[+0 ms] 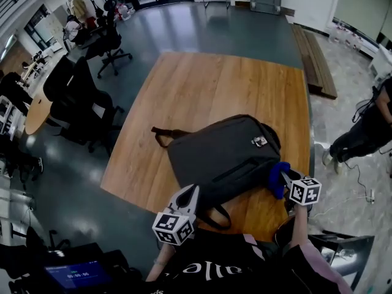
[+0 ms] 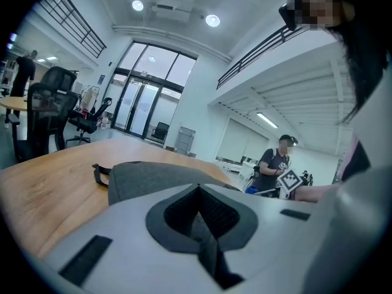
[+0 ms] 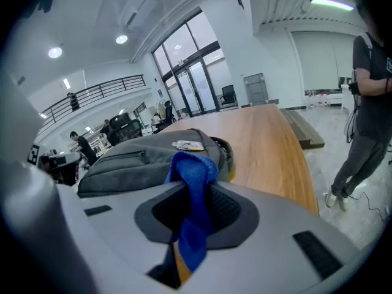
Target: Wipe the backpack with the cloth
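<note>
A dark grey backpack (image 1: 223, 155) lies flat on the wooden table (image 1: 202, 90), straps trailing to the left and the near edge. My right gripper (image 1: 283, 177) is shut on a blue cloth (image 1: 278, 176) at the bag's right near corner; in the right gripper view the cloth (image 3: 193, 201) hangs from the closed jaws just in front of the backpack (image 3: 144, 158). My left gripper (image 1: 187, 195) is at the bag's near left edge, jaws closed with nothing between them. The left gripper view shows the backpack (image 2: 147, 176) right beyond the gripper (image 2: 199, 222).
Black office chairs (image 1: 79, 97) stand left of the table. A person in dark clothes (image 1: 367, 127) stands on the floor at the right, also seen as a person (image 3: 367, 103) in the right gripper view. A wooden bench (image 1: 315, 60) lies beyond the table's right side.
</note>
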Demonstrator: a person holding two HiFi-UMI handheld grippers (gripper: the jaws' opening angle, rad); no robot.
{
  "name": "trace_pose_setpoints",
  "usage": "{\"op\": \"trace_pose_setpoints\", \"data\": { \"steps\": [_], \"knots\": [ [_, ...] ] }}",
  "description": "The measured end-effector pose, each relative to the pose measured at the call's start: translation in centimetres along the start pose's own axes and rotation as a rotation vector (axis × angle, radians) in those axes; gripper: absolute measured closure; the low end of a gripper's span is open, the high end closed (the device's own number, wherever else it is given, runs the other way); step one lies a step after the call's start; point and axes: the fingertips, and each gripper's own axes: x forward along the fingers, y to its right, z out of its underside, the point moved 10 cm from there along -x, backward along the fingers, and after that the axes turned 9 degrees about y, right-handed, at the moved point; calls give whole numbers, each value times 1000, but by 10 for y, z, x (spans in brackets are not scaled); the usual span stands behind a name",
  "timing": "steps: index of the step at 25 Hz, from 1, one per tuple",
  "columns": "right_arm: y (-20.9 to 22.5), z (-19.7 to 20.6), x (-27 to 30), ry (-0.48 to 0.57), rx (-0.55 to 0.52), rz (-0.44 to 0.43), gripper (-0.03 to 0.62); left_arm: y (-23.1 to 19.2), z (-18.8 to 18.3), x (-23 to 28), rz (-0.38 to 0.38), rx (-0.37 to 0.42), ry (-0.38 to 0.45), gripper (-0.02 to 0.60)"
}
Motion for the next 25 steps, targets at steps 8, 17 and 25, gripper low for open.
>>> {"op": "trace_pose_setpoints", "data": {
  "steps": [8,17,25],
  "knots": [
    [31,-14,-5,48,58,93,528,3,2,0,-15,-11,-8,583],
    [55,-21,-2,34,134,137,528,6,7,-3,-37,-30,-21,583],
    [51,-53,38,-12,43,69,528,6,8,-6,-36,-23,-38,583]
  ]
}}
